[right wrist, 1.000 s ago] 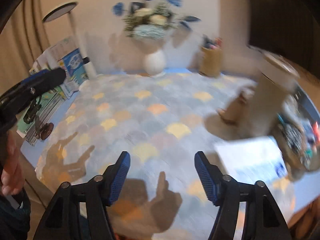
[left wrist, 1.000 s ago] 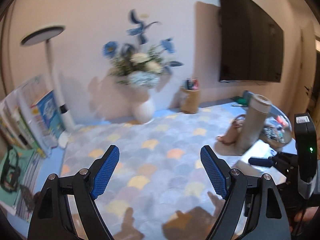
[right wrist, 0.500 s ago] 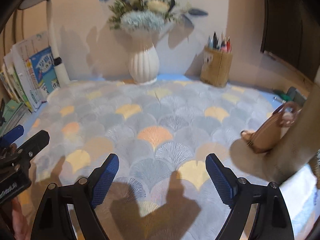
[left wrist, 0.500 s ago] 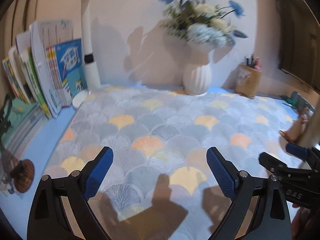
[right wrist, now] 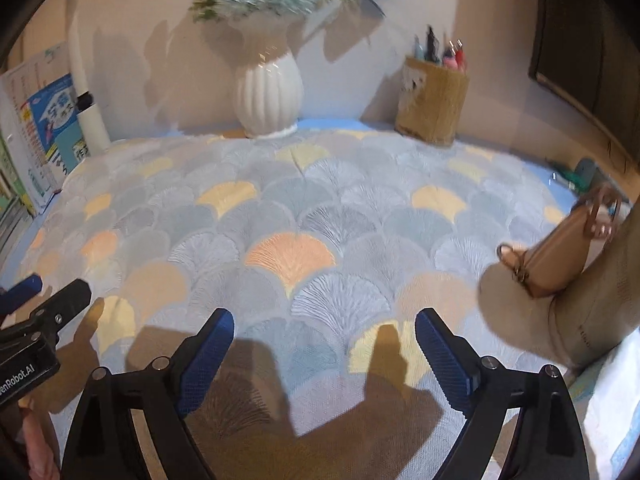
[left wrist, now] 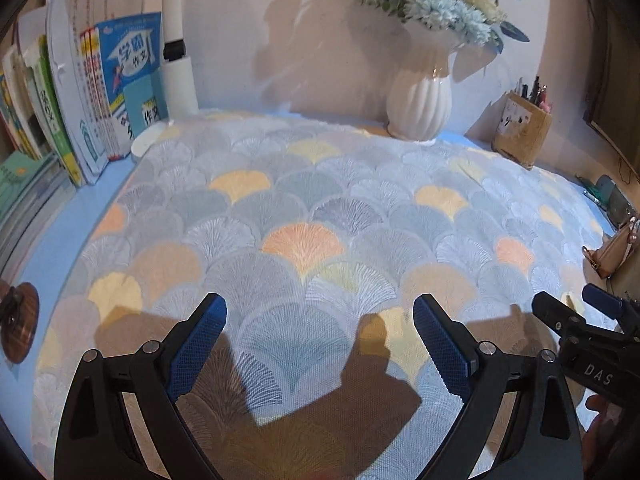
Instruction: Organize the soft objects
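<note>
A soft cloth [left wrist: 304,208] printed with grey, yellow and orange fan shapes lies spread flat over the blue table [left wrist: 72,216]. My left gripper [left wrist: 320,304] hovers over the cloth's near part, jaws wide open and nothing between them. In the right wrist view the same cloth [right wrist: 320,208] fills the middle. My right gripper [right wrist: 325,316] hangs over its near part with jaws opening and nothing between the blue pads. The two grippers sit side by side: the right one's fingers [left wrist: 560,316] show at the left view's right edge.
A white ribbed vase [left wrist: 418,108] of flowers and a brown pen holder [left wrist: 520,136] stand at the back by the wall. Books [left wrist: 80,92] and a white lamp post [left wrist: 178,60] line the left. A tan bag [right wrist: 556,256] leans on a beige cylinder [right wrist: 600,300] at right.
Both grippers have come down and closer to the cloth, tilting more toward it. Both pairs of jaws have spread wider. The cloth has not moved.
</note>
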`<state>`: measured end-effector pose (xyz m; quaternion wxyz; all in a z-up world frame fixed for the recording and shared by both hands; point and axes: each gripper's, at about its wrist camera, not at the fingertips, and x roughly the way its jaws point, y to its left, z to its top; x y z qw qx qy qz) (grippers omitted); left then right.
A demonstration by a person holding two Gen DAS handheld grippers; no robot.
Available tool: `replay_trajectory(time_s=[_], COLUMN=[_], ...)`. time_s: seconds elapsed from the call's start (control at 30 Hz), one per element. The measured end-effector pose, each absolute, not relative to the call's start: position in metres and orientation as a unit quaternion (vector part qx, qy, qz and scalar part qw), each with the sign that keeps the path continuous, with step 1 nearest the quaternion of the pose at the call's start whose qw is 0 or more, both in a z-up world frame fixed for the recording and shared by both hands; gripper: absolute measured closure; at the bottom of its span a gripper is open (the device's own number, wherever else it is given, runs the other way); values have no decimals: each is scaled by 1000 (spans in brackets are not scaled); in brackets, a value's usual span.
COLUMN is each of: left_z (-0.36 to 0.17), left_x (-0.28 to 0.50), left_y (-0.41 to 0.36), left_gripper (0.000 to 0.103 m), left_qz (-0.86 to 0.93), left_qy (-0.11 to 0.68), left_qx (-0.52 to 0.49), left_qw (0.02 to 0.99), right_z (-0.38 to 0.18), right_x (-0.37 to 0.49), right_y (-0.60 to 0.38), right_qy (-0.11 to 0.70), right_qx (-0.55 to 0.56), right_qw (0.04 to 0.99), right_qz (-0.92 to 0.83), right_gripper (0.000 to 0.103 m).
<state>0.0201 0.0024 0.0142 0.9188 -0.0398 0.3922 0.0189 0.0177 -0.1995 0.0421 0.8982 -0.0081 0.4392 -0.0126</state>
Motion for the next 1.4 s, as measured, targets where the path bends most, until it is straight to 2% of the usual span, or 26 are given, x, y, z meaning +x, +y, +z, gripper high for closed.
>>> replay_trajectory(time_s=[0.2,1.4], left_z=[13,10], left_x=[21,25], left_y=[1,2], left_gripper=[9,9], left_qz=[23,22], left_qy=[396,409], left_qx=[-35,-28], left_qw=[917,912], right_z=[31,32], right_x=[26,23], right_y=[-208,-207], right_qy=[473,473], right_qx=[16,10], right_qw=[881,881], right_qz=[-18,-15], right_gripper=[11,9])
